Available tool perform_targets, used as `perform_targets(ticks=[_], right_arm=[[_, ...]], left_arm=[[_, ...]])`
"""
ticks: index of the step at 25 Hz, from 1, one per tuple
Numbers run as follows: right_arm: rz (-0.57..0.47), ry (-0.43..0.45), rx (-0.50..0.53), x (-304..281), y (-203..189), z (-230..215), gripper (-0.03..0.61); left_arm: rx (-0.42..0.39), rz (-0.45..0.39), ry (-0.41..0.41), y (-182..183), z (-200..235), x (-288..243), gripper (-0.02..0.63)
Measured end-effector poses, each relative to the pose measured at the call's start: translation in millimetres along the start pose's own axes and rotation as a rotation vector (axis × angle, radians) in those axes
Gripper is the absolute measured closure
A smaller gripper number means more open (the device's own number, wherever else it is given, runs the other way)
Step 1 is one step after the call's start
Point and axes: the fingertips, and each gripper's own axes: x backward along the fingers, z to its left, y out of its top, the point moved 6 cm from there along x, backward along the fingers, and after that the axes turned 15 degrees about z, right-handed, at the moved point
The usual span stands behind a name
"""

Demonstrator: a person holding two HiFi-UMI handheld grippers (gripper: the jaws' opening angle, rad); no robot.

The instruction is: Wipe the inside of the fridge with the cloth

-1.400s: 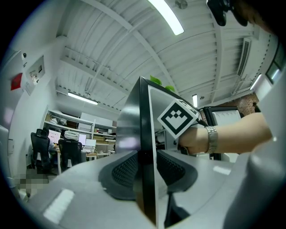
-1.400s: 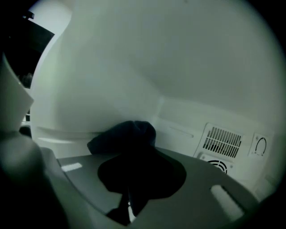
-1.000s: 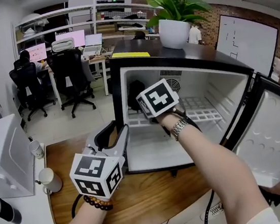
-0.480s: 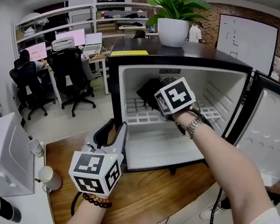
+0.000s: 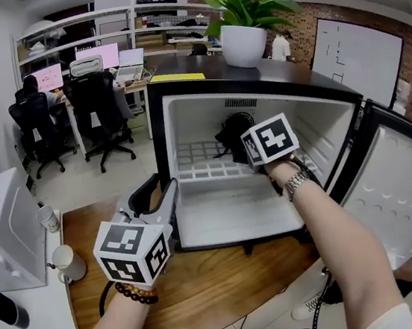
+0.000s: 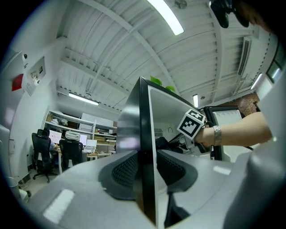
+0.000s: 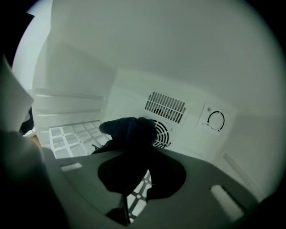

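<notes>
A small black fridge [image 5: 181, 88] stands open on a wooden table [image 5: 214, 287], white inside. My right gripper [image 5: 244, 141] reaches deep inside and is shut on a dark cloth [image 5: 232, 131], which presses near the back wall. In the right gripper view the cloth [image 7: 129, 133] bunches from the right gripper [image 7: 140, 172] up to the round fan grille [image 7: 161, 134], above the wire shelf [image 7: 73, 136]. My left gripper [image 5: 162, 194] clamps the front edge of the fridge's left wall. That black edge [image 6: 144, 134] runs between the jaws of the left gripper [image 6: 145, 169].
The fridge door [image 5: 409, 190] hangs open at the right. A potted plant [image 5: 244, 40] stands on the fridge top. A thermostat dial [image 7: 216, 120] sits right of the grille. A white box [image 5: 4, 232] and two cups [image 5: 67, 262] are at the table's left.
My right gripper has carried the cloth rightward along the back of the fridge, from the left wall to the middle by the fan grille. The left gripper has stayed on the wall edge.
</notes>
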Motion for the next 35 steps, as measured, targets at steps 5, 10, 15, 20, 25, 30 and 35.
perform_targets(ticks=[5,10,15,20,25,30,35], right_arm=[[0.031,-0.057,-0.036,3,-15,-25,0.531],[0.053,-0.105,-0.069,5,-29,-50,0.531],[0.081,-0.151,-0.121,6,-45,-73,0.531],[0.098,-0.193,-0.157,10,-51,-83,0.531],[0.073,-0.219,-0.173,19,-48,-84,0.531],[-0.050,-0.181,-0.143,42,-30,-67,0.531],[-0.173,-0.112,-0.093,72,-3,-27,0.531]], left_arm=[[0.001,-0.003,0.003,0,0,0,0.472],[0.000,-0.001,0.002,0,0,0,0.472],[0.000,-0.002,0.005,-1,0,0,0.472],[0.000,-0.003,0.011,0,0,0,0.472],[0.000,0.001,0.013,-1,-1,0,0.472],[0.000,0.000,0.014,0,-2,-1,0.472],[0.000,0.004,0.014,0,-2,0,0.472]])
